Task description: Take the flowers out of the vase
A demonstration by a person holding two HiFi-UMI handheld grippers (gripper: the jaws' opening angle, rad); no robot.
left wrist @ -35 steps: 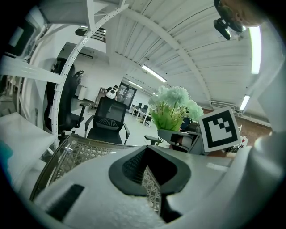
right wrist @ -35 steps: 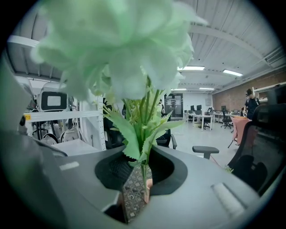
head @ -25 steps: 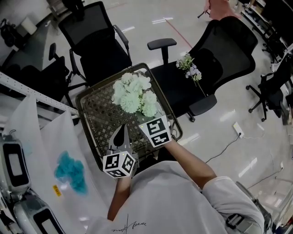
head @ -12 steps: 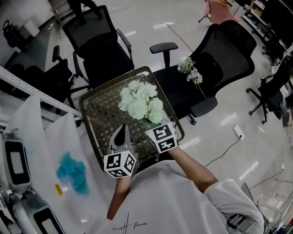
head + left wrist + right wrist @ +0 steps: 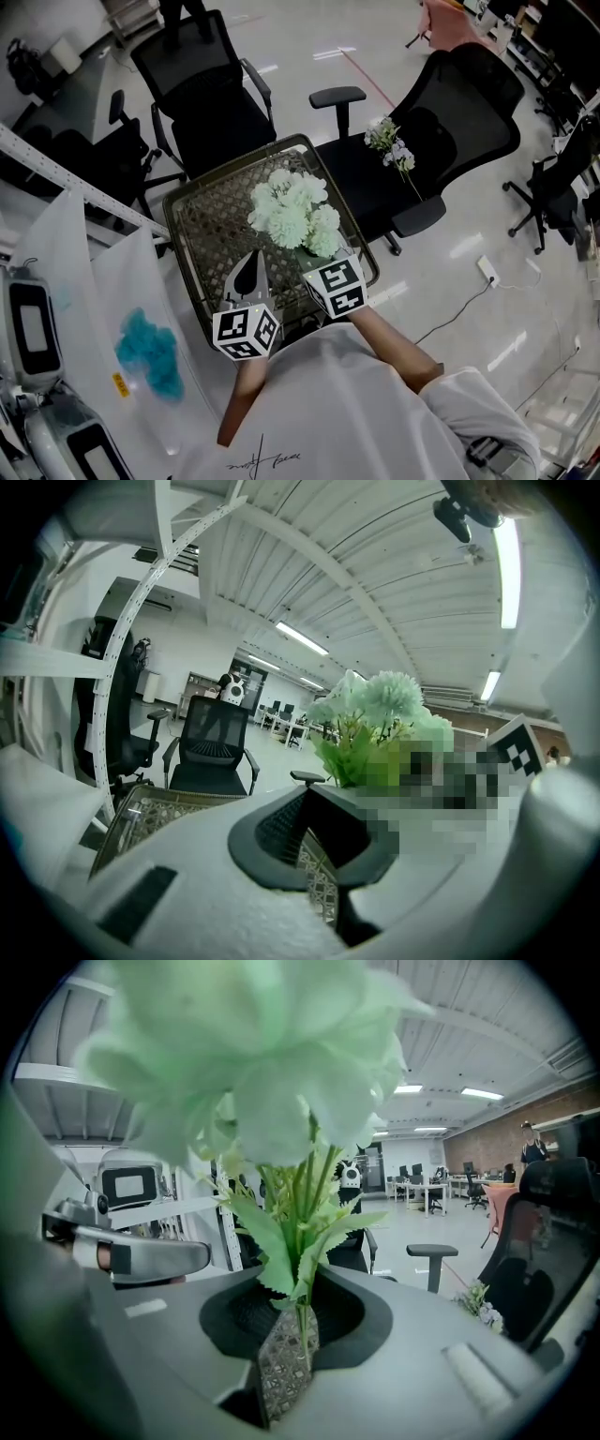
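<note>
A bunch of pale green flowers point(image 5: 295, 211) stands over the brown wicker table point(image 5: 202, 225). My right gripper point(image 5: 323, 260) is shut on its green stems low down, just under the leaves point(image 5: 281, 1241); the blooms point(image 5: 253, 1044) fill the top of the right gripper view. In that view the stems run down between the right gripper's point(image 5: 295, 1321) jaws. No vase shows in any view. My left gripper point(image 5: 248, 264) rests at the table's near edge, left of the bunch, shut and empty. From the left gripper point(image 5: 314, 855) the flowers point(image 5: 384, 714) appear to the right.
A second small sprig of flowers point(image 5: 392, 142) lies on the seat of a black office chair point(image 5: 441, 122) right of the table. Another black chair point(image 5: 211, 94) stands behind it. A white sheet with a teal clump point(image 5: 145, 352) lies at the left.
The right gripper has carried the green bunch a little to the right and nearer to me across the wicker table. The left gripper has stayed put.
</note>
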